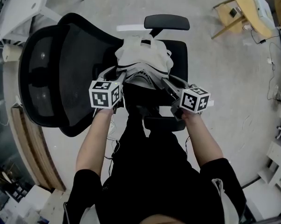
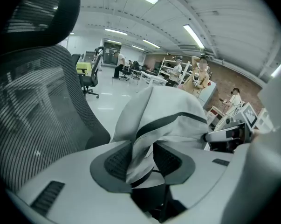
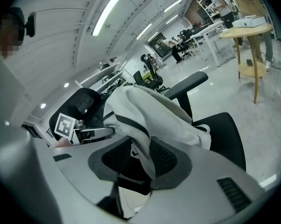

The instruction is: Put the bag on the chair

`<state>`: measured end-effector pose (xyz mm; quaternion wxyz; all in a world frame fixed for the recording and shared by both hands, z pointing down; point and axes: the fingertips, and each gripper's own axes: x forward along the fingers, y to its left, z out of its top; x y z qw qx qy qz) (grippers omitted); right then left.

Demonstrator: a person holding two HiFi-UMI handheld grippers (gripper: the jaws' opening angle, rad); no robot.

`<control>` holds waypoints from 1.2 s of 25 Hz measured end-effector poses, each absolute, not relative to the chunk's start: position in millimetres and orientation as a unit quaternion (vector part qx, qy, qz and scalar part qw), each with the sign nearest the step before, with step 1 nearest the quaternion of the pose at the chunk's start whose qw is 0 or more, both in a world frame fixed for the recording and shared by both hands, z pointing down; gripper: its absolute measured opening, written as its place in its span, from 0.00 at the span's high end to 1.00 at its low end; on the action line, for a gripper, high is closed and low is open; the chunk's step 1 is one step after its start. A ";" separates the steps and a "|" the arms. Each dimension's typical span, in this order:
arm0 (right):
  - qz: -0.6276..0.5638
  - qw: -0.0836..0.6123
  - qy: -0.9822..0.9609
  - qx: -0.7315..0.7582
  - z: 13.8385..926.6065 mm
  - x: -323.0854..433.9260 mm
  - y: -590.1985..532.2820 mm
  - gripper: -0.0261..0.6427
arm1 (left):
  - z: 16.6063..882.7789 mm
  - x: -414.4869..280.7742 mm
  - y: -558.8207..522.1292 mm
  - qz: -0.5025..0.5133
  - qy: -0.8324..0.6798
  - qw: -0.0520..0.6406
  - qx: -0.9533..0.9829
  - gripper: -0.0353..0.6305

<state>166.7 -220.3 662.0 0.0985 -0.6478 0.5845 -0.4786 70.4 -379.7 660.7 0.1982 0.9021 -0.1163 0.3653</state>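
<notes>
While the pale fabric bag [image 1: 145, 57] lies slumped on the seat [image 1: 180, 49] of the black mesh chair [image 1: 56, 73], close against the backrest, the two hand-held grippers flank its near edge. Left gripper [image 2: 144, 158]: jaws spread wide, with a loose fold of dark-trimmed cloth hanging between the pads, apparently unpinched. Right gripper [image 3: 140, 158]: likewise wide, a limp fold draped between its pads. The bag creases and sags under its own weight, which suggests a soft, light article with no stiff frame; it would likely collapse wherever lifted. The firmest purchase is judged to be the doubled cloth along the dark trim band, one gripper to each side, rather than a single thin layer.
</notes>
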 end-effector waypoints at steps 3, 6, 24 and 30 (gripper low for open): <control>-0.470 0.105 0.598 -0.641 644.2 157.0 -210.9 0.74 | 646.6 55.6 -368.2 0.354 -0.123 0.203 0.905 0.72; -0.450 0.139 0.617 -0.631 612.1 149.7 -206.1 0.74 | 644.0 41.2 -358.3 0.368 -0.124 0.196 0.900 0.71; -0.381 0.155 0.668 -0.620 533.8 160.5 -189.9 0.75 | 571.0 27.3 -329.8 0.276 -0.166 0.204 0.925 0.72; -0.309 0.136 0.672 -0.660 500.8 184.2 -177.4 0.82 | 547.5 32.6 -317.8 0.259 -0.178 0.181 0.932 0.74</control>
